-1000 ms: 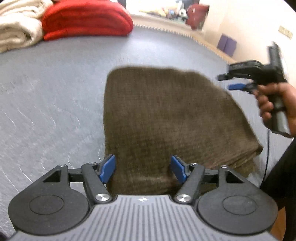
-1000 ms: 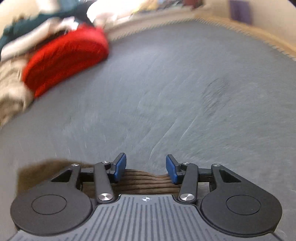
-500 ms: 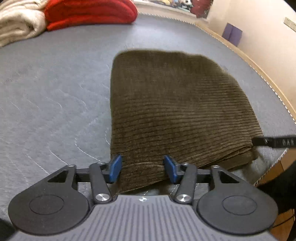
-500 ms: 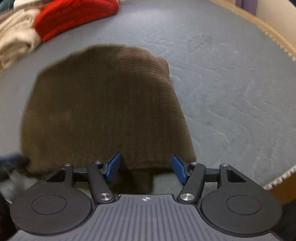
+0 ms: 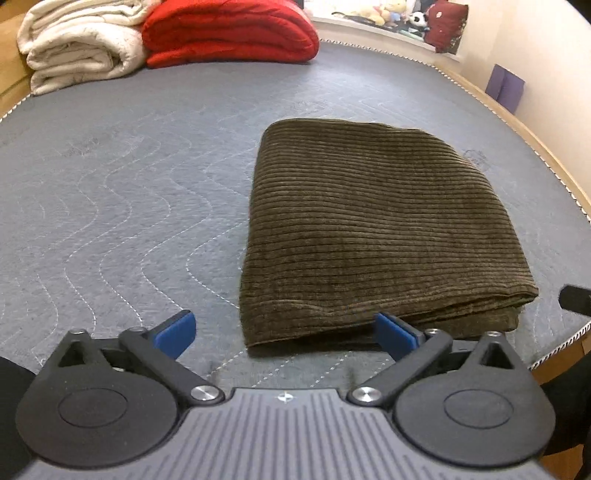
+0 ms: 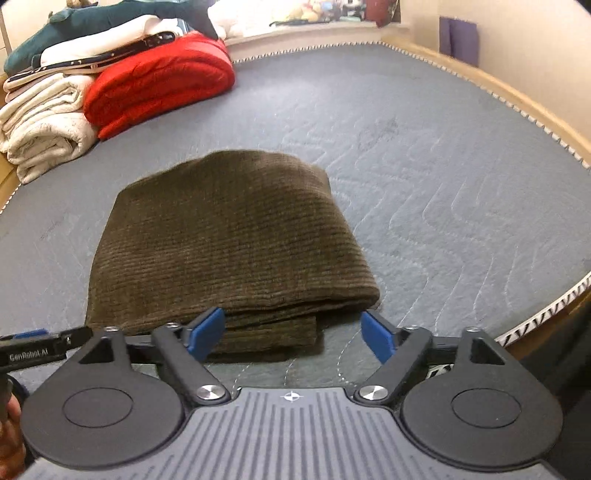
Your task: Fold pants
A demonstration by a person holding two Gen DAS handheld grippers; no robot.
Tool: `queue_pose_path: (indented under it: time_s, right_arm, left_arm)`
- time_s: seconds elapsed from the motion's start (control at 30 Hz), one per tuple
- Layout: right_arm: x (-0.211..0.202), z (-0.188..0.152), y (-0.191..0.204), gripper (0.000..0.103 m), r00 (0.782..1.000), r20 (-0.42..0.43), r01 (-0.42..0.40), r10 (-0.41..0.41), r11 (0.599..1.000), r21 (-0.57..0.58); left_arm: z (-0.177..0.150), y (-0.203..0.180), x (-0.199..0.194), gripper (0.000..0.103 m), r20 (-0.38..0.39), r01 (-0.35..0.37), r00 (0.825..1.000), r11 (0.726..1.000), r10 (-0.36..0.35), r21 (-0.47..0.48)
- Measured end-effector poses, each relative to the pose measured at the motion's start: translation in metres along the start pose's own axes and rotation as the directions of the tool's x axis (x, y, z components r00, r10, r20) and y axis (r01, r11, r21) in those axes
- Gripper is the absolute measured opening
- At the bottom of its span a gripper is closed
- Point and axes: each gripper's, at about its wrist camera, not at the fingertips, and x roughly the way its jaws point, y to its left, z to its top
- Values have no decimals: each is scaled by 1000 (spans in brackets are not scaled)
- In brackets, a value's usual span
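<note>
Grey quilted bed (image 5: 110,192) carried the folded brown pants (image 5: 369,229) near its front edge.
Beside the pants' near hem, left hand-held gripper (image 5: 284,330) and right hand-held gripper (image 6: 291,332) had just been opening, empty; a careless brush risked dragging the uneven lower layers loose.

**Cloth on cloth, matt plastic in front**

The pants (image 5: 373,229) are dark brown corduroy, ribbed and matt. They lie on a grey quilted mattress (image 5: 110,192) with wavy stitching. At the upper left, a red blanket (image 5: 229,33) looks plush and a cream blanket (image 5: 74,51) fleecy. The left gripper (image 5: 284,332) is matt black plastic with blue pads and shiny metal rivets.
</note>
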Motion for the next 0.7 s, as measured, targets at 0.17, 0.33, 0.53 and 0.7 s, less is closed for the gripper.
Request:
queue_pose_path:
  time_s: [0.17, 0.33, 0.53, 0.7]
  right_arm:
    - [14, 0, 10, 88, 1000, 0, 10, -10, 999, -47]
    - [33, 2, 22, 88, 1000, -7, 18, -19, 995, -101]
    - [42, 4, 24, 88, 999, -10, 38, -40, 992, -118]
    - [45, 4, 26, 88, 999, -16, 44, -46, 993, -112]
  left_arm:
    - [-2, -16, 3, 103, 42, 34, 998, 997, -37, 69]
    - [-3, -25, 10, 103, 68, 82, 994, 993, -88, 82]
    - [-5, -31, 18, 103, 81, 73, 994, 994, -80, 87]
    - [-5, -29, 19, 103, 84, 78, 993, 994, -84, 76]
